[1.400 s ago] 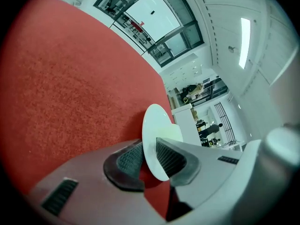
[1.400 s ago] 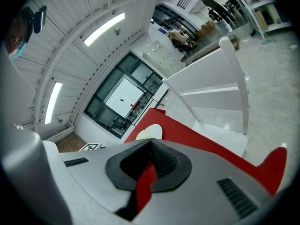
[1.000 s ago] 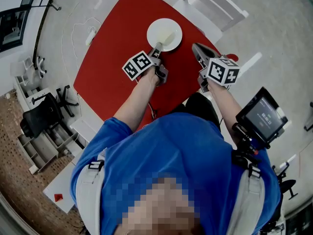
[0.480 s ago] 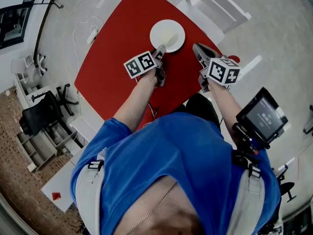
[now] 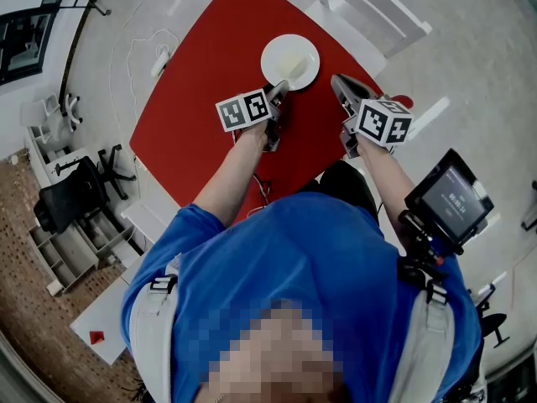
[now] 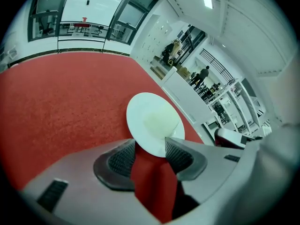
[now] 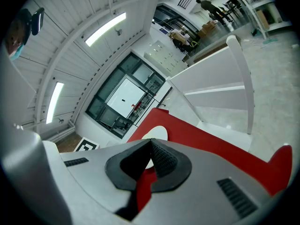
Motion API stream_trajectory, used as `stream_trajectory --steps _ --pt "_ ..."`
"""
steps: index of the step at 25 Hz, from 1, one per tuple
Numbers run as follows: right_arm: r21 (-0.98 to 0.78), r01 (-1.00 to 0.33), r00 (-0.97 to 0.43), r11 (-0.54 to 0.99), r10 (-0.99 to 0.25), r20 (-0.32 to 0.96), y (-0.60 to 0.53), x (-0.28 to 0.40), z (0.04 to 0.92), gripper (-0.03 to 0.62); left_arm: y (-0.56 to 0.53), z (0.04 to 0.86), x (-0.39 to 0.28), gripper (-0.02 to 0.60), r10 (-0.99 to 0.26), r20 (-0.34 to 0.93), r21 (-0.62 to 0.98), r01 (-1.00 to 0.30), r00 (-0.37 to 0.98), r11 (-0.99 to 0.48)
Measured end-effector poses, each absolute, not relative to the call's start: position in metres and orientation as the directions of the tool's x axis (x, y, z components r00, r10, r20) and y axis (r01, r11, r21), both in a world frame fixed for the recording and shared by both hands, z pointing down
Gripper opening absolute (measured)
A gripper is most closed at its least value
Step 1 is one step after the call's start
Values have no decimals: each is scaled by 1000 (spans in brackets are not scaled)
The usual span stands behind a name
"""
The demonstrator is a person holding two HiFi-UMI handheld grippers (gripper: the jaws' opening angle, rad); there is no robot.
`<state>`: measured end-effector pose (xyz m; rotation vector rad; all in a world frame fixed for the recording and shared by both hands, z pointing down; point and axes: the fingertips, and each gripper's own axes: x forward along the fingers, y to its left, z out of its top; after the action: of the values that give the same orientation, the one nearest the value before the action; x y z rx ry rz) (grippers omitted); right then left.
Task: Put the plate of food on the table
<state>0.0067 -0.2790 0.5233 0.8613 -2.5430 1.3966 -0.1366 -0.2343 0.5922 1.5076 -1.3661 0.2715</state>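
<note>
Scene: a person seen from above leans over a red surface [image 5: 193, 116], with tongs in each hand.
Plate: a white plate [image 5: 270, 67] lies flat on the surface, straight ahead of the left tongs and off to the left of the right tongs.
Food: a pale yellowish patch [image 5: 291, 60] sits in the middle of the plate; what kind of food it is cannot be told.
Left tongs: the left tongs [image 5: 277, 91] are released. Their jaws have just been opening and now stand wide apart, angled down at the plate's near rim.
Left tongs, close view: the near rim of the plate [image 6: 138, 109] reaches just into the gap at the jaw tips [image 6: 151, 146], with red surface [image 6: 56, 107] showing between the ribbed pads. The pads do not seem to press on the rim.
Right tongs: the right tongs [image 5: 340, 84] are clenched on nothing, tips together [image 7: 151, 144], and held beside the plate, apart from it.
Why so: the plate likely came in by its rim in the left tongs, so only that pair is near it; the right pair seems to be waiting.
Beyond: a white chair [image 5: 369, 15] stands past the far edge of the surface.
Progress: the plate looks set down and let go. What likely remains is drawing the left tongs back without catching the rim.
</note>
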Motion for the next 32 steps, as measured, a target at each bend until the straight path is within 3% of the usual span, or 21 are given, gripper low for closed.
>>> stream_trajectory --steps 12,32 --pt "-736 -524 -837 430 -418 352 -279 7 525 2 -228 586 -143 184 -643 699 537 -823 313 183" --pt "-702 -504 -851 503 -426 306 -293 -1 511 2 -244 548 -132 181 -778 523 625 -777 349 71"
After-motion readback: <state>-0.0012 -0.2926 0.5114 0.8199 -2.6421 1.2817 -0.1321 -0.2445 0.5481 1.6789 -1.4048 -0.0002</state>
